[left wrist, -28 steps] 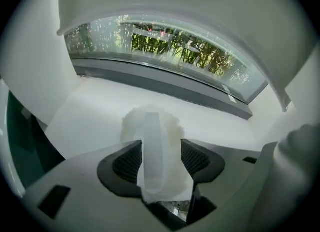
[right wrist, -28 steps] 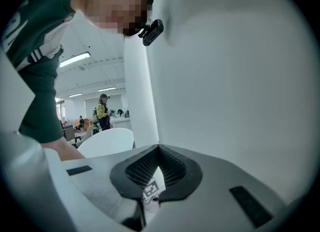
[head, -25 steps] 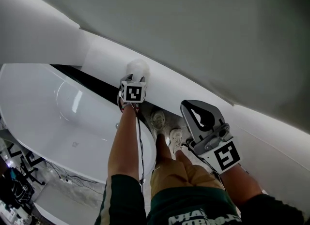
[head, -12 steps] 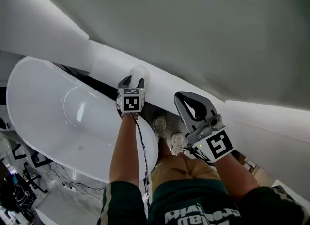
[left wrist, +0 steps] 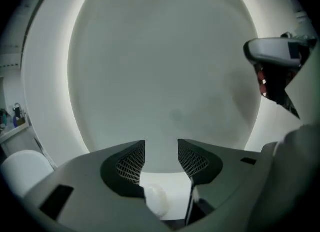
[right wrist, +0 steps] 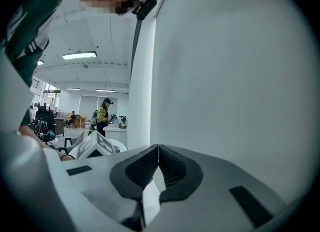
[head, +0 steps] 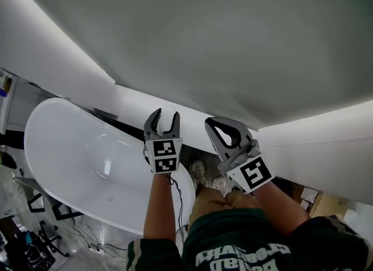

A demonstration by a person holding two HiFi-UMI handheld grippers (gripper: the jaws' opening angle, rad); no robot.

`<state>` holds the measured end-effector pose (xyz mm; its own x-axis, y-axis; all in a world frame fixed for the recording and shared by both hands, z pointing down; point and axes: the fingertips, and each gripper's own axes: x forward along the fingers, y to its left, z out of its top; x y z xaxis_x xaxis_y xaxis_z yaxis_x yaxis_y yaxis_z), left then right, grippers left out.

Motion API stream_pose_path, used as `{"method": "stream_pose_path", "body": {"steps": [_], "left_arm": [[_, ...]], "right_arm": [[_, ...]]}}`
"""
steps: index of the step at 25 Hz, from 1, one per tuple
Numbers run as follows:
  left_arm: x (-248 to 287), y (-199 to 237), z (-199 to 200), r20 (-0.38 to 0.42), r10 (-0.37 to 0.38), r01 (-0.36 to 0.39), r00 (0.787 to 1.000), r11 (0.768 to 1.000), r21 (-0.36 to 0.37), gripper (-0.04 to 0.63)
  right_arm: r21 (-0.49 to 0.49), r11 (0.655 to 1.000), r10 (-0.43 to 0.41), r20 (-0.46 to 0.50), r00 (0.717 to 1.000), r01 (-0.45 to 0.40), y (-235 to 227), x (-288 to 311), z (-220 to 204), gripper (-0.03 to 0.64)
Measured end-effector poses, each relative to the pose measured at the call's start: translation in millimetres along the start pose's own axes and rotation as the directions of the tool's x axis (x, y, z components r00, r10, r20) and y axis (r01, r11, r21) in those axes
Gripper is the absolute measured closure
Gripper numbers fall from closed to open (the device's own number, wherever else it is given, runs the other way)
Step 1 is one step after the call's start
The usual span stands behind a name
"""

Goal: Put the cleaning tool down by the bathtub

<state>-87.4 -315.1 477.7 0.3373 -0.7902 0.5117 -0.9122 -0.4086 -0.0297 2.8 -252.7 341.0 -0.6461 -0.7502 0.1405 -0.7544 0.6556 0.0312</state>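
One job looks basically done: we reckon the white cleaning tool (left wrist: 156, 201) sits down by the bathtub (head: 70, 147), left hand-held gripper (head: 164, 118) gaping on nothing, jaws just eased in a touch, right hand-held gripper (head: 217, 124) pinched together, empty.

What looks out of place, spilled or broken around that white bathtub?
Nothing stands out. The bathtub looks whole and clean, with no spill showing. The left claw, whose jaws have just been closing a little, is open with nothing between them; the right claw is shut on nothing.
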Motion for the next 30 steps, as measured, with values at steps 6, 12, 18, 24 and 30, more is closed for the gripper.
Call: {"method": "stream_pose_path", "body": {"steps": [6,12,18,24,30], "left_arm": [[-66.6,-36.6,88.7,0.178,-0.032,0.019,0.984,0.997,0.071,0.38],[-116.9,-72.6,128.1,0.303,-0.053,0.015,0.951,0.992,0.125,0.379],[-163.5,-107.5,144.7,0.391,-0.047,-0.022,0.919,0.985,0.171,0.437],[-210.7,-121.2,162.2,0.471,0.017,-0.106,0.882,0.981,0.162,0.586],[-226.5,-157.0,165.0,0.476,0.035,-0.126,0.879,0.979,0.161,0.586]], "right_arm": [[-0.03,0.999,-0.026,0.035,0.999,0.027,-4.1,-21.6,46.2,0.6],[-0.019,1.0,0.006,0.107,0.994,-0.004,5.9,-52.2,73.7,0.6],[-0.041,0.999,0.028,0.189,0.982,-0.02,10.5,-87.4,91.4,0.6],[-0.081,0.996,0.064,0.215,0.975,-0.047,28.0,-114.4,111.8,0.6],[-0.087,0.993,0.095,0.239,0.966,-0.076,32.2,-150.4,116.1,0.601]]}}
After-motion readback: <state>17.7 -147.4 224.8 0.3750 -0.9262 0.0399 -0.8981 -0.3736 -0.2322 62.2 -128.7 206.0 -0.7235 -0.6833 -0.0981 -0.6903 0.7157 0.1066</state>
